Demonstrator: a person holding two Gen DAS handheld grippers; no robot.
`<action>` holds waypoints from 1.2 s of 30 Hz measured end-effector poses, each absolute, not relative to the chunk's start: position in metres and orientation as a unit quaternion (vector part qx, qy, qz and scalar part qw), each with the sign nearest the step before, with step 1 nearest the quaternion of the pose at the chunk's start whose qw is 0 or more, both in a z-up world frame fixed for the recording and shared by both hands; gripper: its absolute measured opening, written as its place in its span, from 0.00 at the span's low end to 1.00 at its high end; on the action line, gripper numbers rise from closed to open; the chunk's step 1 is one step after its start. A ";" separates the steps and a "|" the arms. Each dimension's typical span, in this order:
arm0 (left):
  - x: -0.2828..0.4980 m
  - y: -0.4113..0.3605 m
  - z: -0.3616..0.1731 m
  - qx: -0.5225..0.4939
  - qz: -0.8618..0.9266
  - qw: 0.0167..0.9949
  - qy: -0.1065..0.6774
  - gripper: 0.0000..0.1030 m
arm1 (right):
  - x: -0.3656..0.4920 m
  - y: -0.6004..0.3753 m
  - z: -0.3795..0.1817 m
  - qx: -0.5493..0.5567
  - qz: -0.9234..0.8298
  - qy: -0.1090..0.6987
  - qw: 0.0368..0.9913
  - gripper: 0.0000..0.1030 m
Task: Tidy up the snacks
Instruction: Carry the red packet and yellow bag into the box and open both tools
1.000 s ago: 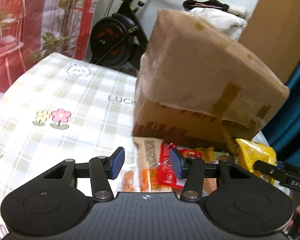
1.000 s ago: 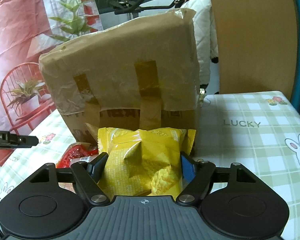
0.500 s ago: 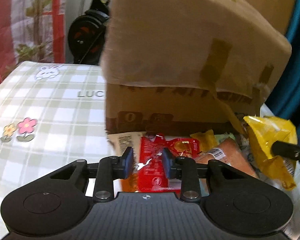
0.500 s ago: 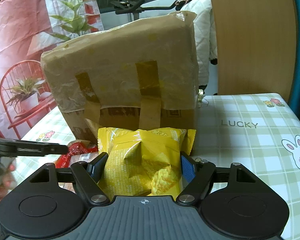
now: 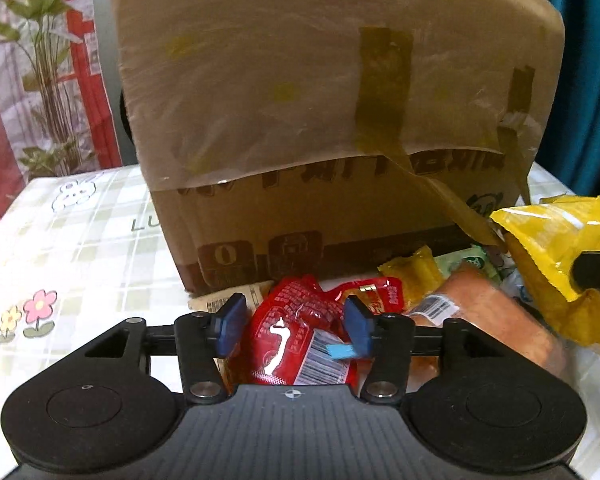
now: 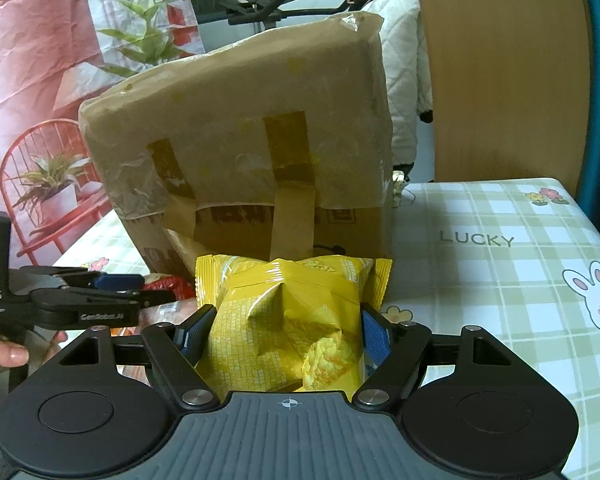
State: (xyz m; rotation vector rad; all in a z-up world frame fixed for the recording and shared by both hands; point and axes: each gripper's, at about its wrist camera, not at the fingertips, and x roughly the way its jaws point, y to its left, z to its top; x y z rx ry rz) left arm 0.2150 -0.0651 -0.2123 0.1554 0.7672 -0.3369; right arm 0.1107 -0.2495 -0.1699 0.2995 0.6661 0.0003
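Claws level: left claw open astride a red foil snack packet; right claw grips a yellow crinkled chip bag near a taped brown cardboard box on the checked surface.

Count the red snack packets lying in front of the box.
2: one red packet between the left gripper fingers, another red packet just behind it. More may be hidden underneath.

yellow snack bag: crinkled, upright, clamped in claw | red packet: flat before cardboard box
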 end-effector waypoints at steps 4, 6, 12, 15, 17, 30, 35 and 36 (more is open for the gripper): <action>0.214 -0.068 -0.213 0.109 -0.159 0.909 0.370 0.54 | 0.109 -0.251 -0.170 0.149 -0.001 0.323 0.935 0.70; 0.210 -0.067 -0.210 0.120 -0.157 0.908 0.370 0.33 | 0.108 -0.251 -0.169 0.150 -0.002 0.322 0.935 0.70; 0.188 -0.049 -0.202 0.105 -0.173 0.907 0.369 0.24 | 0.108 -0.249 -0.166 0.146 -0.001 0.316 0.938 0.70; 0.180 -0.038 -0.195 0.085 -0.169 0.912 0.364 0.23 | 0.108 -0.247 -0.164 0.142 0.003 0.313 0.939 0.70; 0.176 -0.031 -0.185 0.069 -0.164 0.917 0.357 0.22 | 0.107 -0.246 -0.162 0.139 0.005 0.311 0.940 0.70; 0.160 -0.009 -0.097 0.017 -0.154 0.955 0.253 0.23 | 0.079 -0.251 -0.109 0.135 0.008 0.242 0.961 0.70; 0.172 -0.014 -0.060 0.004 -0.163 0.964 0.209 0.23 | 0.082 -0.267 -0.068 0.134 0.008 0.189 0.973 0.70; 0.176 -0.016 -0.053 0.004 -0.165 0.966 0.201 0.23 | 0.086 -0.271 -0.060 0.129 0.010 0.180 0.975 0.70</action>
